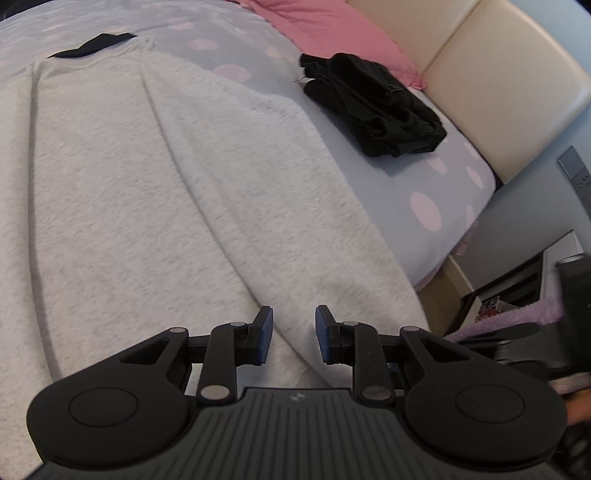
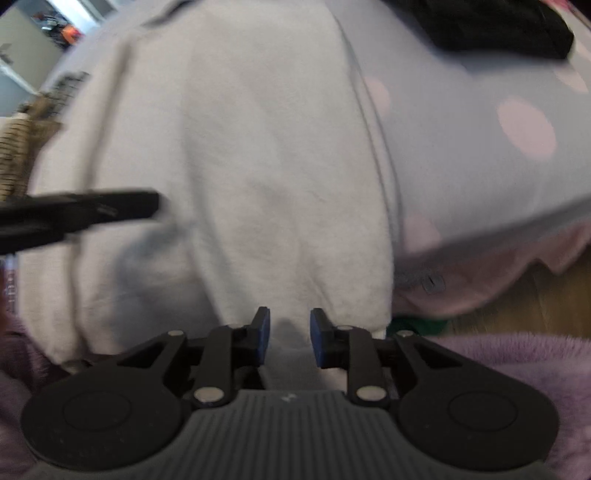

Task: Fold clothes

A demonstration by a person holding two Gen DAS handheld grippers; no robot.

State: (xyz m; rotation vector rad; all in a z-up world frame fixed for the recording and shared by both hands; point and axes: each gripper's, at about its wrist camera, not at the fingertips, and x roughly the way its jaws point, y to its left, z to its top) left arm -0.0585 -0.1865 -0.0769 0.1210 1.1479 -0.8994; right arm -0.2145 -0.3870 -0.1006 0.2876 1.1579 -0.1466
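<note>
Both parted and empty, left gripper [image 1: 294, 334] and right gripper [image 2: 290, 338] hover at the near hem of the soft, limp, light-grey fleecy garment [image 1: 147, 177], likely best pinched there.

Bed [image 1: 439, 206]: in front of me, under a pale blue sheet with pink dots
Grey garment [image 1: 147, 184]: spread flat over most of the sheet; its near edge hangs over my side
Black clothes [image 1: 373, 103]: bunched pile near the headboard end; apart from the grey one
Pink pillow [image 1: 332, 26]: at the head
</note>
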